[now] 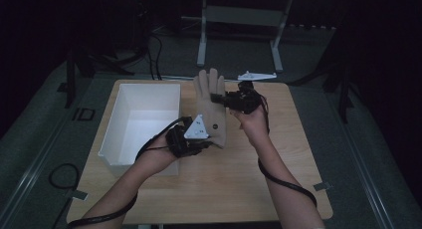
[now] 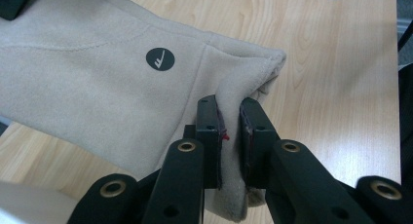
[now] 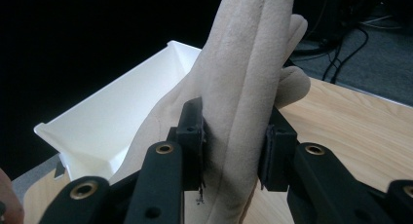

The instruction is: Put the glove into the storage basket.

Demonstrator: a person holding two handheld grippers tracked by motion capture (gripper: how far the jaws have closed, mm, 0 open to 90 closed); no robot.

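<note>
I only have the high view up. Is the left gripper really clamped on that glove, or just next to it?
Observer: Clamped. The left gripper pinches a fold at the cuff edge of the glove.
Operator: And the right one?
Observer: The right gripper is shut across the glove's fingers.
Operator: Anything printed on the glove?
Observer: A dark round logo with a light tick mark.
Operator: Where's the box?
Observer: The white box sits behind the glove, open-topped.
</note>
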